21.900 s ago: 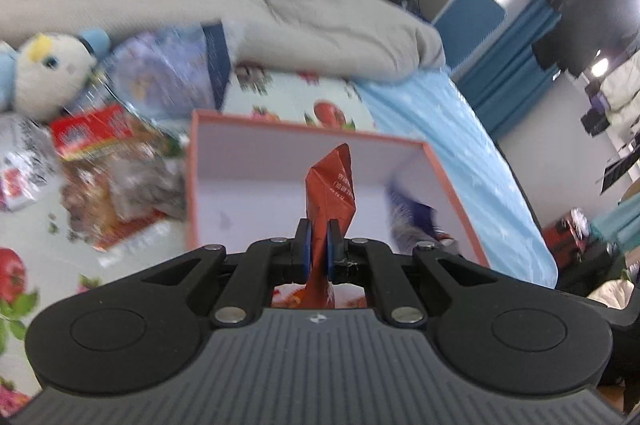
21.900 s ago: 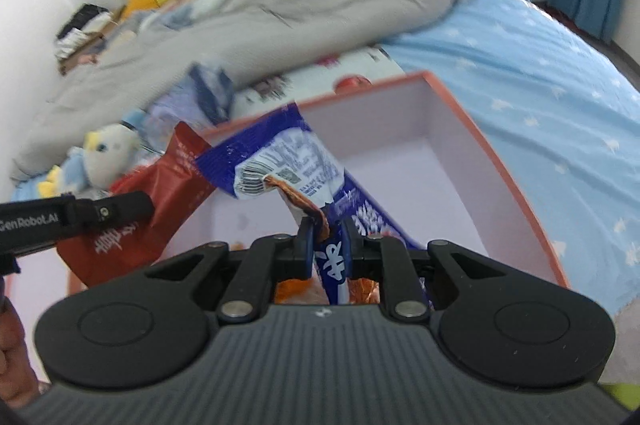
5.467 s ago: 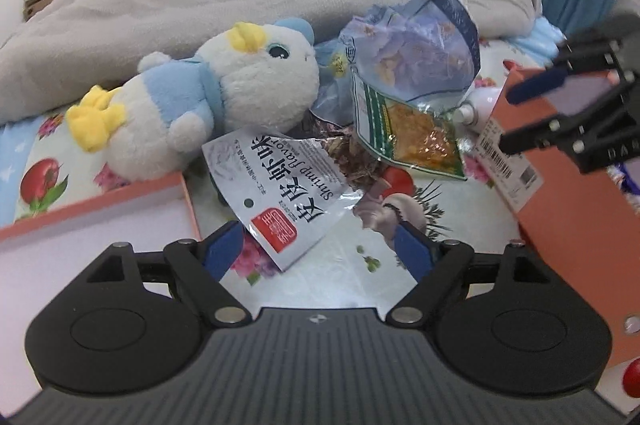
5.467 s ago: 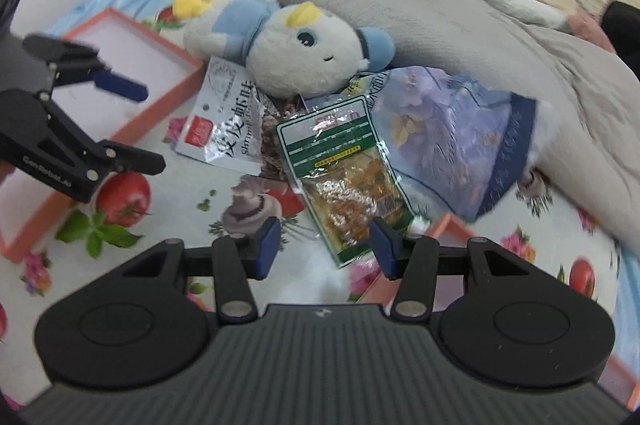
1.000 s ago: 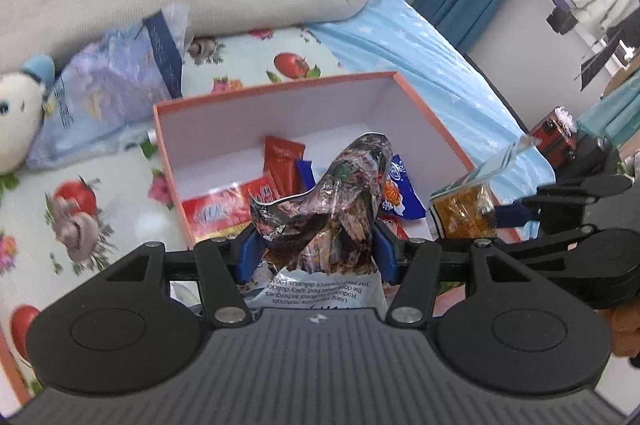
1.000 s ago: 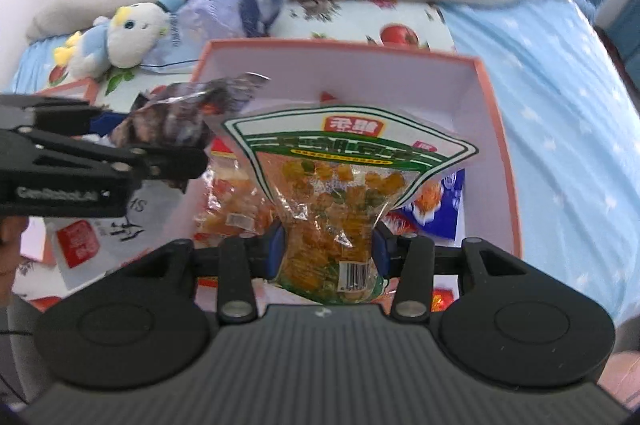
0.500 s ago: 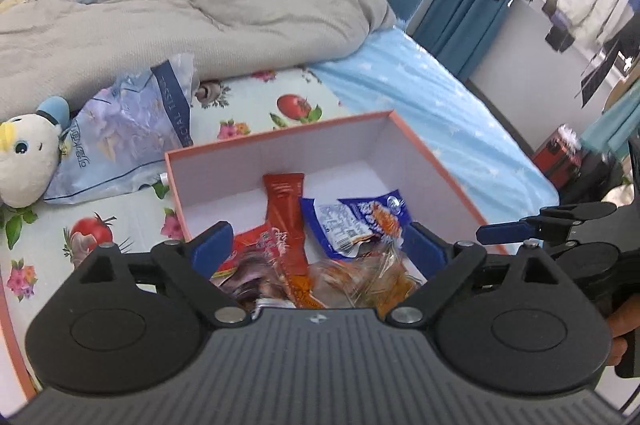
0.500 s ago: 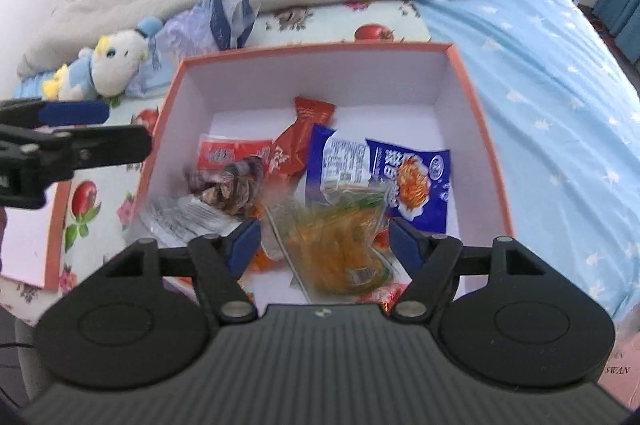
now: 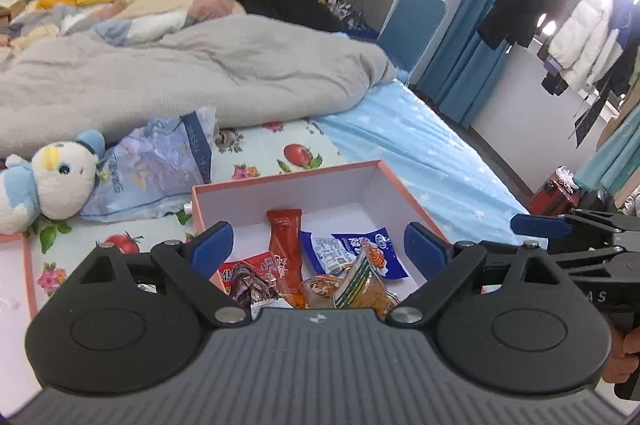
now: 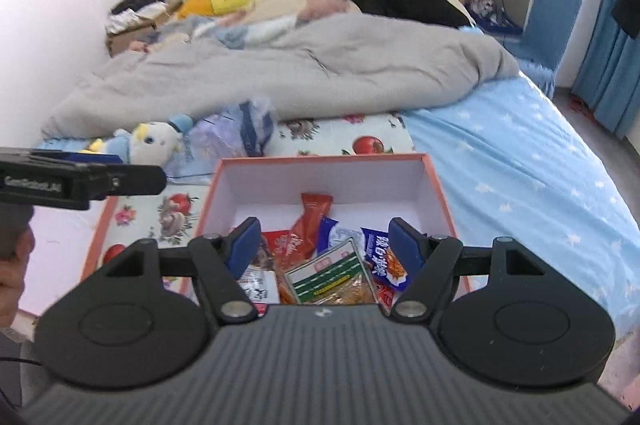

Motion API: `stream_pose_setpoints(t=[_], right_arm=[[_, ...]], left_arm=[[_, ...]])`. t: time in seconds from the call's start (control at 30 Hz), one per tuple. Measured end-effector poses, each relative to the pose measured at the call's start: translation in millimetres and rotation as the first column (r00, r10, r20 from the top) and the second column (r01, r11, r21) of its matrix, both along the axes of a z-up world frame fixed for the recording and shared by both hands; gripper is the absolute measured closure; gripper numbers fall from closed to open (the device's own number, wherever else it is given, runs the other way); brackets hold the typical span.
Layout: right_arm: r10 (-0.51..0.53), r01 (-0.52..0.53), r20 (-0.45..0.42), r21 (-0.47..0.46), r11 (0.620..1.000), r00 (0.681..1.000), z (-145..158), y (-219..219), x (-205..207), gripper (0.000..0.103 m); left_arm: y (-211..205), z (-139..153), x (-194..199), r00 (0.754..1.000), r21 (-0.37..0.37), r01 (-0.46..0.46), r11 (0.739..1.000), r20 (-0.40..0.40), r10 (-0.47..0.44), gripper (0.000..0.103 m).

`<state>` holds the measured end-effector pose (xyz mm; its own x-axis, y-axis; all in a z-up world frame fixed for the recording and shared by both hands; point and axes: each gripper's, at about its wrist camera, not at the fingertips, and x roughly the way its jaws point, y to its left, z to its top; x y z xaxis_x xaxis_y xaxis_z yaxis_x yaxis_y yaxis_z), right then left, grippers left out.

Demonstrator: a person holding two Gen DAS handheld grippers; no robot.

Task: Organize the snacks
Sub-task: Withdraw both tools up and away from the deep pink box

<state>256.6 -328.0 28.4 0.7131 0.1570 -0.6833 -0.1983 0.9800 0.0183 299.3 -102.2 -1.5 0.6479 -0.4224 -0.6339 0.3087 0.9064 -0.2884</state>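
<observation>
An orange box point(image 9: 280, 180) with a white inside lies on the bed, holding several snack packets. Among them are a red stick packet point(image 9: 285, 237), a blue packet point(image 9: 362, 245), a green-striped bag of orange snacks point(image 9: 362, 285) and a dark foil bag point(image 9: 245, 281). My left gripper point(image 9: 318, 246) hovers above the box's near side, open and empty. My right gripper point(image 10: 325, 245) hovers above the same box point(image 10: 320, 158), open and empty, with the green-striped bag point(image 10: 332, 277) lying below it. Each gripper shows at the edge of the other's view.
A plush bird point(image 9: 48, 185) and a pale purple bag point(image 9: 152, 169) lie left of the box. A grey duvet point(image 9: 200, 73) is heaped behind. The box lid point(image 10: 60, 245) lies at the left. Blue sheet point(image 9: 420, 153) runs to the right; clothes hang beyond the bed.
Both grippers opened and let their bags fall into the box. Both then rose and drew back, so more of the room shows.
</observation>
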Motion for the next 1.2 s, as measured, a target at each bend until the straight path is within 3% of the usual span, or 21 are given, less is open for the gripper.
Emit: stream_pose_setpoints(t=[0.37,0.87,1.03,1.2], right_arm=[[-0.064,0.057,0.092,0.071,0.996,0.994,-4.4,-3.4,-62.5,0.031],[-0.097,0.088,0.115,0.080,0.993,0.989,-25.9,0.1,-118.7,0.031],[-0.102,0.091,0.094,0.114,0.989,0.990,-31.7,0.2,-134.7,0.031],[-0.119,0.110,0.115,0.083,0.990,0.986,-38.4,3.9,-149.9,0.030]], left_arm=[[5.0,15.4,-69.8,0.995,0.038,-0.017,0.999,0.102,0.013,0.008],[-1.0,2.9,-145.8,0.988,0.100,-0.085,0.991,0.137,0.071,0.008],[-2.3,0.7,-165.0,0.987,0.095,-0.100,0.990,0.135,0.087,0.008],[-3.7,-11.7,-178.6,0.988,0.076,-0.106,0.991,0.118,0.097,0.008]])
